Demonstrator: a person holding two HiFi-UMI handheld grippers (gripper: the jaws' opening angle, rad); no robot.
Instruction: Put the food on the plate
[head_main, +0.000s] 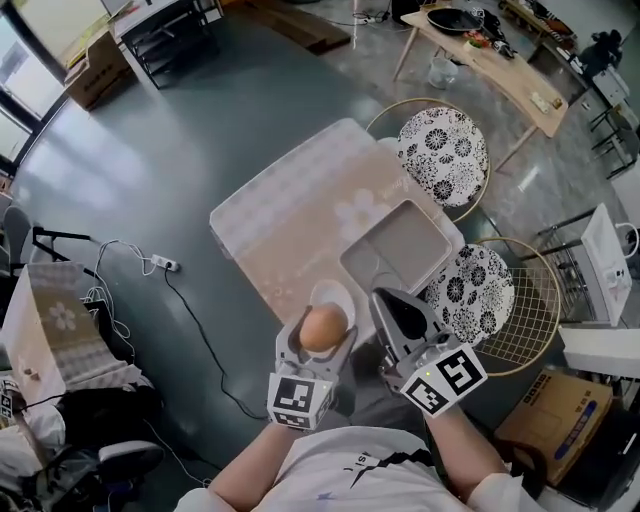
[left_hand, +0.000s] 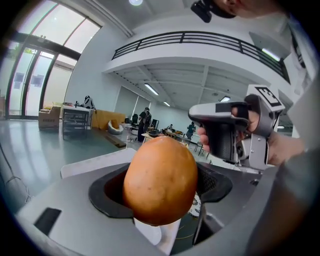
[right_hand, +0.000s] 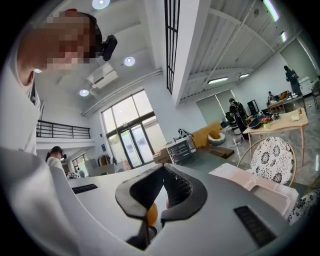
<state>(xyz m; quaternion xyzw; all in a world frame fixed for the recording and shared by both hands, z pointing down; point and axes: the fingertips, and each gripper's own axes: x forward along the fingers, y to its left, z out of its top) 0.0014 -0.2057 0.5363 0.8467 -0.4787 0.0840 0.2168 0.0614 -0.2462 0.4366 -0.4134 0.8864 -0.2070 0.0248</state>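
A round orange-brown piece of food (head_main: 323, 330) (left_hand: 160, 180) is clamped between the jaws of my left gripper (head_main: 323, 322) (left_hand: 161, 200), held up above the table's near edge. Just beyond and below it sits a small white plate (head_main: 334, 292) (left_hand: 156, 239), partly hidden by the food. My right gripper (head_main: 388, 300) (right_hand: 159, 202) hovers right beside the left one, shut with nothing in it. Through the narrow slit under its jaws a sliver of the orange-brown food (right_hand: 151, 214) shows.
A grey rectangular tray (head_main: 400, 248) (right_hand: 267, 196) lies on the pale patterned tablecloth (head_main: 300, 205) to the right of the plate. Two wire chairs with black-and-white floral cushions (head_main: 443, 155) (head_main: 470, 290) stand along the table's right side. A power strip and cable (head_main: 165, 265) lie on the floor to the left.
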